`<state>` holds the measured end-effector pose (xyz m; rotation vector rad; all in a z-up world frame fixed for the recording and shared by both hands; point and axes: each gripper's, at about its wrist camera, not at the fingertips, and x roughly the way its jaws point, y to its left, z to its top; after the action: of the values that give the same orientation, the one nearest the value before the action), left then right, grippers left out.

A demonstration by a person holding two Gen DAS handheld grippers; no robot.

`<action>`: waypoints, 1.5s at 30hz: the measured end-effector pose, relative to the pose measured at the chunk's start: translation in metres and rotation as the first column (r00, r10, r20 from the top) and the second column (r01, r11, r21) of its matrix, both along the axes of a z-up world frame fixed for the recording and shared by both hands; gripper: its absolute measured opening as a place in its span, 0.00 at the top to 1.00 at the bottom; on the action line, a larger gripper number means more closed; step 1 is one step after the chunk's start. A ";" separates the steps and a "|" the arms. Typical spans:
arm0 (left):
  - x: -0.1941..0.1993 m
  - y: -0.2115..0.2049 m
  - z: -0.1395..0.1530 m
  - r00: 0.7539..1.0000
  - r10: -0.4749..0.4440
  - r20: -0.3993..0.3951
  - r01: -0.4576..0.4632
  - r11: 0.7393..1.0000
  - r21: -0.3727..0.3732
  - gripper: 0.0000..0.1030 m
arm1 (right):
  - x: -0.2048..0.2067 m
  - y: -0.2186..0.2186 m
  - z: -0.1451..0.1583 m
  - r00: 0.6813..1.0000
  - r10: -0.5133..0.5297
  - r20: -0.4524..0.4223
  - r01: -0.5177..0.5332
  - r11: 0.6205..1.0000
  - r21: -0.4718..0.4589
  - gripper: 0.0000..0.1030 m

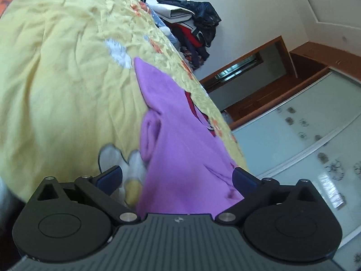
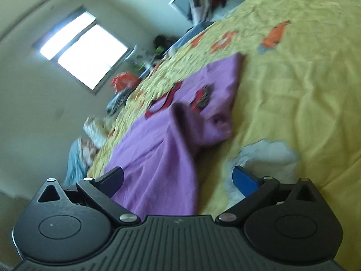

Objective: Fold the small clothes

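A small purple shirt [image 1: 180, 140] with a red collar lies on a yellow bedspread [image 1: 56, 79]. It also shows in the right wrist view [image 2: 158, 158], with a red and black print near the collar and one sleeve bunched up. My left gripper [image 1: 177, 177] is open, its jaws wide apart on either side of the shirt's near edge, close above it. My right gripper [image 2: 178, 179] is open too, with the shirt's near part between and below its jaws. Neither holds any cloth. Both views are tilted and blurred.
The bedspread [image 2: 304, 90] has orange and white prints. A pile of dark and red clothes [image 1: 194, 27] sits past the far end of the bed. A wardrobe with frosted doors [image 1: 304, 135] stands beside the bed. A bright window [image 2: 83, 52] and clutter lie past the other edge.
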<state>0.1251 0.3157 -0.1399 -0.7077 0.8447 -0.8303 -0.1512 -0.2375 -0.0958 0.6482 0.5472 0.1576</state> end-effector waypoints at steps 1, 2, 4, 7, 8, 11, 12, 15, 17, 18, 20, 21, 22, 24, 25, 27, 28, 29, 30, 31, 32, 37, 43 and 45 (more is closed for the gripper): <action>-0.002 -0.002 0.001 1.000 -0.001 0.008 0.001 1.000 0.009 0.02 | 0.007 0.013 0.003 0.999 0.034 -0.014 -0.035 0.998 -0.060 0.00; -0.003 -0.006 0.002 1.000 -0.014 0.007 0.014 1.000 0.004 0.02 | 0.014 0.025 0.005 0.997 0.076 -0.032 -0.079 0.991 -0.109 0.05; -0.006 -0.019 0.000 0.998 -0.067 -0.002 0.067 0.998 -0.017 0.31 | 0.022 0.044 0.005 0.987 0.139 -0.079 -0.150 0.978 -0.145 0.41; -0.005 -0.041 -0.007 0.990 -0.134 -0.049 0.136 0.990 0.024 0.96 | 0.024 0.059 0.000 0.982 0.164 -0.091 -0.175 0.977 -0.124 0.92; -0.005 -0.043 -0.009 0.989 -0.137 -0.047 0.138 0.990 0.018 0.96 | 0.022 0.061 0.001 0.984 0.164 -0.075 -0.171 0.980 -0.104 0.92; -0.008 -0.040 -0.005 0.992 -0.122 -0.030 0.121 0.992 -0.033 0.97 | 0.012 0.057 0.007 0.992 0.127 0.005 -0.127 0.992 0.005 0.92; -0.008 -0.039 0.000 0.993 -0.116 -0.021 0.115 0.992 -0.053 0.97 | 0.010 0.053 0.010 0.992 0.116 0.044 -0.119 0.991 0.068 0.92; 0.002 -0.041 0.012 0.994 -0.110 -0.001 0.109 0.989 -0.098 0.97 | 0.011 0.040 0.016 0.985 0.080 0.150 -0.119 0.955 0.273 0.92; 0.012 -0.048 0.019 0.994 -0.104 0.011 0.105 0.987 -0.118 0.97 | 0.018 0.032 0.020 0.973 0.044 0.225 -0.134 0.907 0.399 0.92; 0.018 -0.051 0.024 0.995 -0.102 0.024 0.104 0.986 -0.129 0.97 | 0.020 0.027 0.025 0.965 0.019 0.261 -0.135 0.890 0.437 0.93; 0.027 -0.055 0.036 0.996 -0.077 0.051 0.083 0.988 -0.128 0.97 | 0.022 0.019 0.041 0.950 -0.018 0.312 -0.124 0.895 0.428 0.96; 0.032 -0.055 0.041 0.996 -0.067 0.065 0.075 0.988 -0.132 0.97 | 0.023 0.014 0.050 0.946 -0.029 0.322 -0.105 0.914 0.392 0.96; 0.037 -0.053 0.043 0.996 -0.051 0.069 0.060 0.989 -0.133 0.97 | 0.023 0.009 0.056 0.946 -0.037 0.323 -0.087 0.929 0.360 0.96; 0.046 -0.048 0.040 0.998 -0.029 0.062 0.035 0.995 -0.098 0.97 | 0.025 -0.004 0.059 0.958 -0.063 0.280 -0.024 0.954 0.298 0.96; 0.050 -0.045 0.035 0.999 -0.011 0.051 0.013 0.999 -0.050 0.97 | 0.027 -0.011 0.055 0.970 -0.071 0.233 0.010 0.968 0.252 0.96; 0.056 -0.036 0.016 1.000 -0.017 -0.001 0.017 0.999 -0.047 0.97 | 0.027 -0.024 0.037 0.986 -0.073 0.151 0.034 0.968 0.250 0.93; 0.053 -0.032 0.011 1.000 -0.010 -0.009 0.010 0.999 -0.036 0.94 | 0.022 -0.028 0.029 0.989 -0.099 0.110 0.073 0.973 0.219 0.92; 0.048 -0.027 0.009 1.000 0.007 -0.011 -0.007 1.000 0.000 0.86 | 0.017 -0.031 0.021 0.991 -0.116 0.067 0.100 0.974 0.205 0.81; 0.041 -0.024 0.008 1.000 0.004 0.001 -0.004 1.000 0.016 0.68 | 0.011 -0.035 0.013 0.991 -0.129 0.040 0.117 0.968 0.223 0.70; 0.033 -0.020 0.007 1.000 -0.012 0.015 0.011 1.000 0.011 0.51 | 0.003 -0.036 0.007 0.990 -0.135 0.037 0.124 0.966 0.226 0.41; 0.026 -0.015 0.004 0.999 -0.026 0.018 0.026 1.000 -0.001 0.43 | -0.005 -0.034 0.006 0.990 -0.133 0.044 0.123 0.974 0.193 0.14; 0.002 -0.005 -0.007 0.996 -0.090 0.024 0.091 0.995 -0.033 0.15 | -0.025 -0.011 0.003 0.999 -0.049 0.015 0.048 0.997 0.058 0.05; -0.002 -0.006 -0.020 0.992 -0.118 -0.036 0.113 0.985 -0.128 0.14 | -0.019 0.033 0.006 0.999 0.031 -0.025 -0.033 0.997 -0.074 0.06; -0.001 -0.010 -0.021 0.988 -0.142 -0.059 0.132 0.980 -0.148 0.14 | -0.017 0.044 0.003 0.996 0.084 -0.024 -0.085 0.994 -0.065 0.07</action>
<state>0.1238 0.3053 -0.1611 -0.8153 0.9100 -1.0022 -0.1686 -0.1937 -0.0925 0.5634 0.5986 0.2115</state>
